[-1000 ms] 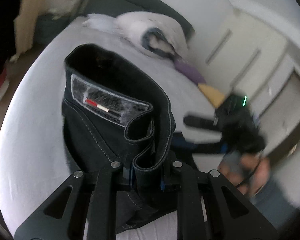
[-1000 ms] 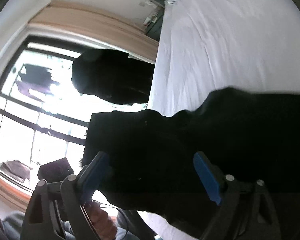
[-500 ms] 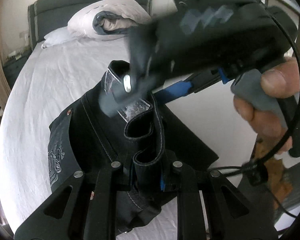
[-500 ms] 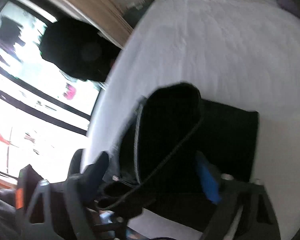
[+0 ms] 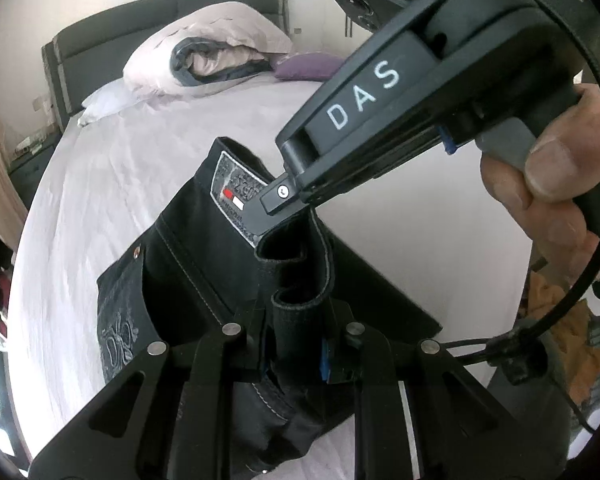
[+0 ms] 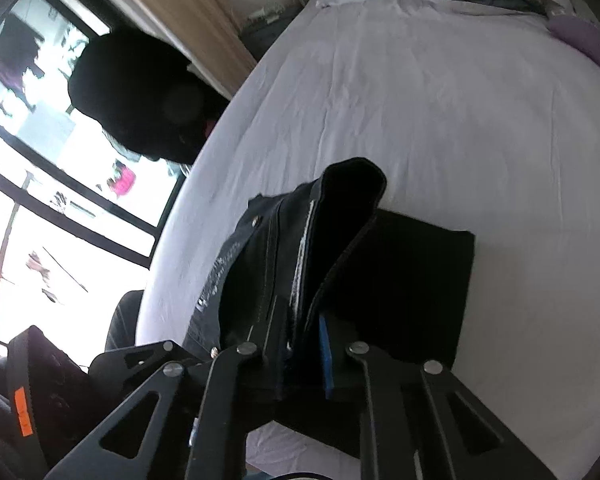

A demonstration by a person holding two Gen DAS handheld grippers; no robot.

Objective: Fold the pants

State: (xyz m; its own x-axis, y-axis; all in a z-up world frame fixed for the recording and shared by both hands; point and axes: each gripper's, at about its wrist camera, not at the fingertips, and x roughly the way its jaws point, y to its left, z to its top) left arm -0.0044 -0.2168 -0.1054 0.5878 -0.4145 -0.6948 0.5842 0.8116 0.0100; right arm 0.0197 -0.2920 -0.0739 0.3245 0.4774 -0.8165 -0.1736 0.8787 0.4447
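Observation:
The black pants (image 5: 188, 280) hang by the waistband above a white bed, with a grey brand patch (image 5: 236, 196) and a stitched back pocket showing. My left gripper (image 5: 294, 354) is shut on a bunched fold of the waistband. My right gripper (image 6: 300, 354) is shut on the waistband too, right next to the left one; in the left wrist view its black body marked DAS (image 5: 380, 120) reaches in from the upper right, held by a hand. The lower part of the pants (image 6: 416, 280) lies flat on the sheet.
The white bed sheet (image 5: 132, 168) spreads behind the pants. A rolled duvet and pillows (image 5: 208, 56) and a purple cushion (image 5: 308, 68) lie by the dark headboard. A window and a dark shape (image 6: 132, 96) stand left of the bed.
My right gripper has swung in from the far side and closed on the waistband beside my left gripper. The waistband is bunched tighter and the pants hang over the bed.

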